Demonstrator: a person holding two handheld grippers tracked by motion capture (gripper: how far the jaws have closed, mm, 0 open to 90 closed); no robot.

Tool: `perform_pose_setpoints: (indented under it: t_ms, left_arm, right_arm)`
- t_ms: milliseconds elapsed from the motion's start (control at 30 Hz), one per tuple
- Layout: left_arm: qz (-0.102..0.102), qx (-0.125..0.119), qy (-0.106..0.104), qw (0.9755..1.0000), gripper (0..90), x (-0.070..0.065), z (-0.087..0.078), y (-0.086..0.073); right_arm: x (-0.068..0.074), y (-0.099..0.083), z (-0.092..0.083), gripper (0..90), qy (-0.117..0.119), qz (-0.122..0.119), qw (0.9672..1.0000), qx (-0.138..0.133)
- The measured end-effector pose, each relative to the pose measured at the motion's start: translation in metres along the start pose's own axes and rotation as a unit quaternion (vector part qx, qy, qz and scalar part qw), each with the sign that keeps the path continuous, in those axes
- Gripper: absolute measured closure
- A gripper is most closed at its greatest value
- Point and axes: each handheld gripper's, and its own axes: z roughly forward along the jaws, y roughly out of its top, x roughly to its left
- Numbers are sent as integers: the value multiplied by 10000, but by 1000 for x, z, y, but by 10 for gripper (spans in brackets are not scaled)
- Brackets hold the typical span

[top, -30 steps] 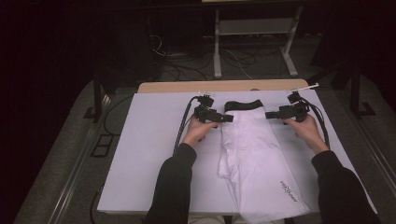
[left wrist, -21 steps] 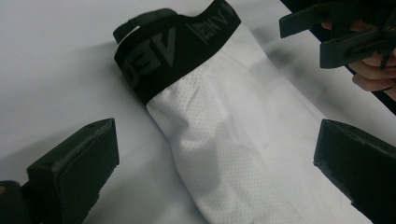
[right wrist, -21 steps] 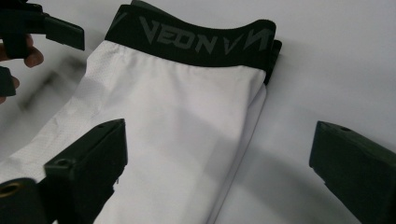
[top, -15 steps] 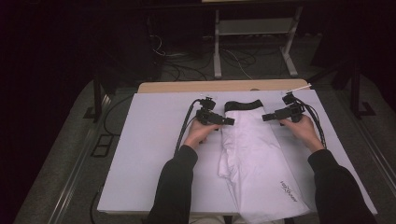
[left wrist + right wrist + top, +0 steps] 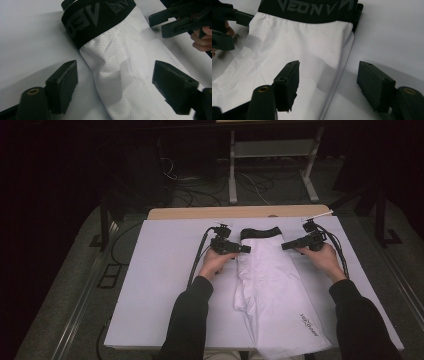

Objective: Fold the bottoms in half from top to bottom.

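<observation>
A white mesh garment with a black lettered waistband lies lengthwise on the white table cover. My left gripper points at its left edge just below the waistband. In the left gripper view the jaws straddle that white edge without pressing it; they have just been closing. My right gripper points in from the right side. Its jaws stand over the garment's right edge, also just closing, with the pads apart from the cloth.
A bare wooden strip runs along the table's far edge. Cables trail from both grippers across the cover. A metal stand and loose cords sit on the dark floor beyond. The garment's hem hangs over the near edge.
Both hands have stayed nearly in place beside the waistband end. The garment lies as it did before.
</observation>
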Motion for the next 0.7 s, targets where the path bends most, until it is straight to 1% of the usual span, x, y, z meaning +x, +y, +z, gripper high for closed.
perform_pose_setpoints:
  t_ms: [100, 133, 200, 267, 367, 500, 533, 600, 633, 667, 700]
  left_arm:
    - [-50, 6, 26, 10000, 242, 1, 1, 0]
    - [-65, 22, 19, 10000, 246, 2, 1, -1]
    - [-99, 20, 10, 9999, 251, 3, 1, -1]
    - [-125, 23, -23, 9999, 280, 4, 2, -1]
    - [-92, 77, -28, 9999, 284, 4, 3, -2]
    - [-121, 79, -67, 9999, 342, 4, 3, -2]
    - [-128, 78, -91, 9998, 362, 5, 3, -2]
    - [-167, 114, -100, 9997, 407, 4, 5, -3]
    - [-167, 114, -100, 9997, 432, 4, 5, -3]
    - [-197, 111, -82, 9997, 473, 5, 5, -3]
    - [-243, 118, -74, 9996, 473, 6, 5, -3]
  right_arm:
    - [-1, 0, 0, 362, 21, 39, 10000, -2]
    - [-2, 0, 2, 393, 67, 43, 10000, 4]
    - [-2, 0, 2, 399, 79, 46, 10000, 7]
    - [-2, 0, 5, 418, 97, 69, 9999, 36]
    - [-1, -1, 7, 437, 114, 122, 9998, 77]
    - [0, 0, 9, 466, 152, 160, 9997, 63]
    - [1, 0, 11, 496, 183, 176, 9997, 61]
    - [3, 0, 12, 528, 132, 168, 9997, 72]
    - [3, 0, 12, 528, 132, 168, 9997, 72]
    - [5, 1, 12, 593, -21, 126, 9999, 77]
    - [5, 1, 12, 593, -21, 126, 9999, 77]
